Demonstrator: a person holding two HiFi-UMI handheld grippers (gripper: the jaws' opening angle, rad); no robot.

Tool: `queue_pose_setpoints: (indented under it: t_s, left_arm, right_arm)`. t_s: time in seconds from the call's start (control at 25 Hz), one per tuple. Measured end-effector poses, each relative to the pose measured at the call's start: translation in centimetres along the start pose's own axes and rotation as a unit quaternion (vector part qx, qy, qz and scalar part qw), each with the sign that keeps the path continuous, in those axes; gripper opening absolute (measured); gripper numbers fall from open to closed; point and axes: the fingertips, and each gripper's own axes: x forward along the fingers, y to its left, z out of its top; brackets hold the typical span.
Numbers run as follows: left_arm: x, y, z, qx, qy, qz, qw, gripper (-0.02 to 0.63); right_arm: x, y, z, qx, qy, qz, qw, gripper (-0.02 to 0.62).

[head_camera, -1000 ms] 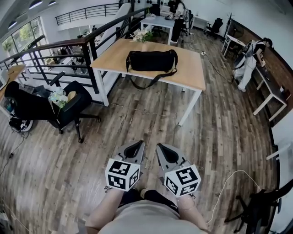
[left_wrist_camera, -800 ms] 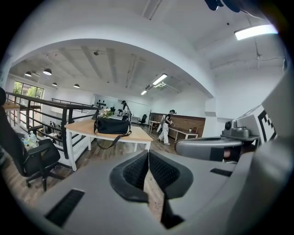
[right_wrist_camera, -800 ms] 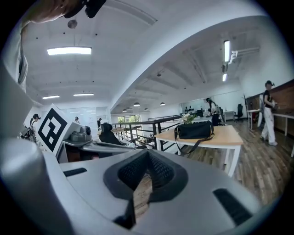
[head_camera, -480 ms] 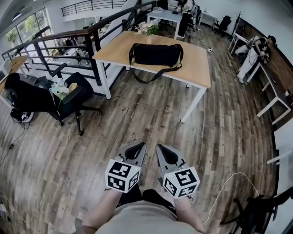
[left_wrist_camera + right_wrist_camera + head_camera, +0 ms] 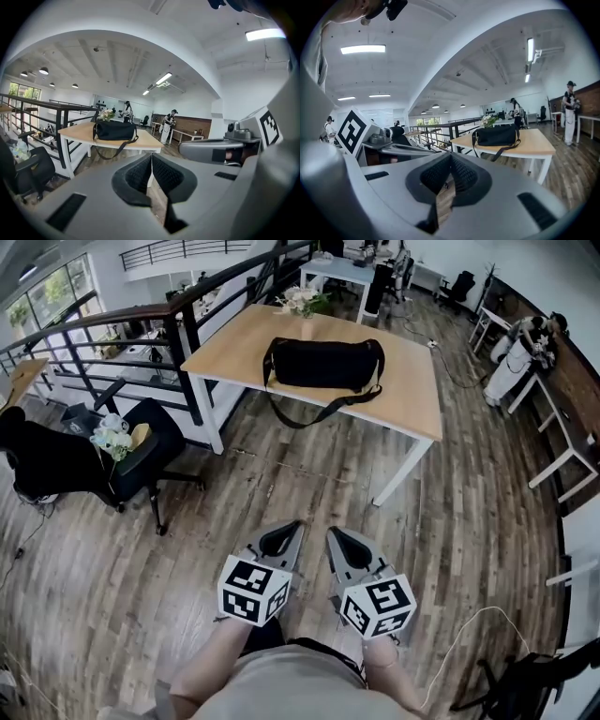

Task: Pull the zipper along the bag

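Observation:
A black duffel bag (image 5: 323,363) lies on a light wooden table (image 5: 412,404) across the room, its strap (image 5: 314,414) hanging over the front edge. The bag (image 5: 114,131) also shows far ahead in the left gripper view, and the bag (image 5: 495,135) in the right gripper view. My left gripper (image 5: 288,531) and right gripper (image 5: 335,536) are held side by side close to my body, well short of the table. Both are shut with nothing between their jaws. The bag's zipper is too far off to make out.
A black office chair (image 5: 141,457) with flowers on it stands at the left. A black railing (image 5: 184,329) runs along the table's left side. White flowers (image 5: 298,302) stand at the table's far edge. A person (image 5: 516,357) stands at desks at the right. Wooden floor lies between me and the table.
The view has shifted a little closer to the table, and the chair has slid toward the left edge. Both grippers stay shut and side by side.

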Motion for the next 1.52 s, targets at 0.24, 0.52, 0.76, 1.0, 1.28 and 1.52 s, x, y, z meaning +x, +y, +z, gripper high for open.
queue_pose_setpoints:
  t_s: [0.24,0.52,0.76,1.0,1.28,1.52]
  left_arm:
    - [4.5,6.9,4.7,0.008,-0.017,-0.001,0.9998,0.020]
    - [9.1,12.9,7.1,0.009,-0.010,-0.028,0.9995,0.020]
    - [11.3,15.2,6.7,-0.003,0.009,-0.041,0.9991,0.020]
    - [13.9,17.6,7.3,-0.007,0.010,-0.036,0.9993,0.020]
    - [20.0,21.5,9.1,-0.004,0.005,-0.010,0.9999,0.020]
    - [27.3,23.2,13.3,0.011,-0.010,-0.012,0.9998,0.020]
  right_arm:
    - [7.6,-2.8,4.0,-0.011,-0.013,-0.013,1.000,0.008]
    - [14.6,-4.4,5.4,-0.008,0.001,-0.023,1.000,0.008]
    - [17.3,-5.3,4.9,0.002,0.021,-0.022,1.000,0.008]
    - [20.8,-8.0,5.9,-0.002,0.015,-0.022,1.000,0.008]
    - [26.8,-12.9,7.5,-0.018,0.013,0.001,1.000,0.008]
    - [31.2,-19.8,11.2,-0.027,0.003,-0.001,1.000,0.008]
